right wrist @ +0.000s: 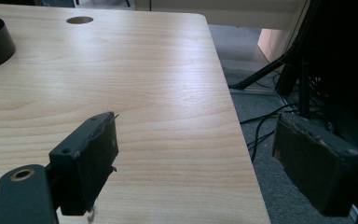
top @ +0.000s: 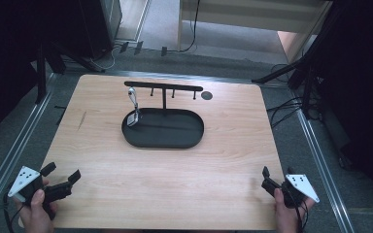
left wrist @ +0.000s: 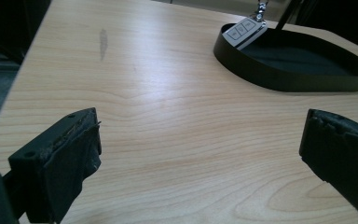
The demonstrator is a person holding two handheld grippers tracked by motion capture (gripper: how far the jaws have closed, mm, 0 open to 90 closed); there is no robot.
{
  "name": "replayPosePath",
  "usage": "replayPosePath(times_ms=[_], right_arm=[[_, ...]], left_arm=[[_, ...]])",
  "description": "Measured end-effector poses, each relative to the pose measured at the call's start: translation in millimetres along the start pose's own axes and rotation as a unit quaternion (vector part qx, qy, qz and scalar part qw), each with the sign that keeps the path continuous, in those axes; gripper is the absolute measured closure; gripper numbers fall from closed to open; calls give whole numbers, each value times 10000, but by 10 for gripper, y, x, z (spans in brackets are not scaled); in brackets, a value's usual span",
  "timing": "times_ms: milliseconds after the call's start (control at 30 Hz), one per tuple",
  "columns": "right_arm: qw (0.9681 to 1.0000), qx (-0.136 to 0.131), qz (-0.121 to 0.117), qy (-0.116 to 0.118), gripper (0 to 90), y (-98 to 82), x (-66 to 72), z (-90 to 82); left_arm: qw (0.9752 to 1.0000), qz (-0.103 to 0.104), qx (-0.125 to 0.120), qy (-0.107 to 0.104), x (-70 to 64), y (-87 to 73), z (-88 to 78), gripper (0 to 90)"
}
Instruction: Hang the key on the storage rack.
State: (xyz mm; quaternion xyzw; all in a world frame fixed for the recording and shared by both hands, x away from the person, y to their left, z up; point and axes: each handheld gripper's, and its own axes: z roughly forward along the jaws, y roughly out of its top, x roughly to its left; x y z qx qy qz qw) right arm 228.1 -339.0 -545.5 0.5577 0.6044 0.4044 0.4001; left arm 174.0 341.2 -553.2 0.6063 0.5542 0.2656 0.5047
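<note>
From the high view, you have a pale wooden table [top: 175,165] with rounded corners and a fine straight grain, lit softly across its middle. Near its far centre sits a black oval tray [top: 184,141] with a low upright wall, and from its back edge rises a thin black post carrying a flat crossbar rack [top: 163,87] with short pegs under it. A white car key fob [top: 133,119] hangs by a silvery metal clasp from the bar's left end, its lower end resting at the tray's left rim. A round hole [top: 206,95] is cut into the tabletop just right of the bar. Your left gripper [top: 60,180] sits at the near left corner, your right gripper [top: 276,177] at the near right edge, each held in a hand and topped by a grey three-cornered plate; both are well apart from the tray.

In the left gripper view, your jaws stand wide apart with nothing between them; their black pads look worn and frayed along the edges. Beyond them the smooth tray wall [left wrist: 279,79] curves, and the key fob [left wrist: 244,31], a glossy white rectangle with buttons, leans tilted over the tray's rim. A dark smudge [left wrist: 103,43] marks the wood.

In the right gripper view, your jaws are likewise spread wide and empty, one over the wood, the other beyond the table's right edge above grey carpet. The hole [right wrist: 79,20] lies far ahead, and the tray's curved edge [right wrist: 0,46] shows at far left.
</note>
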Motion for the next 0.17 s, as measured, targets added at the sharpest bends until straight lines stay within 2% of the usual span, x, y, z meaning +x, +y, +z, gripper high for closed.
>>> replayPosePath(times_ms=[67,133,167], right_arm=[[10000,5,-8,-11,143,0,2,2],[10000,22,21,-10,142,2,-3,5],[10000,35,37,-13,142,4,-4,6]], left_arm=[[9999,157,7,17,-40,-2,15,0],[9998,201,-6,33,-60,-4,21,0],[9999,158,-5,9,-54,-3,20,0]])
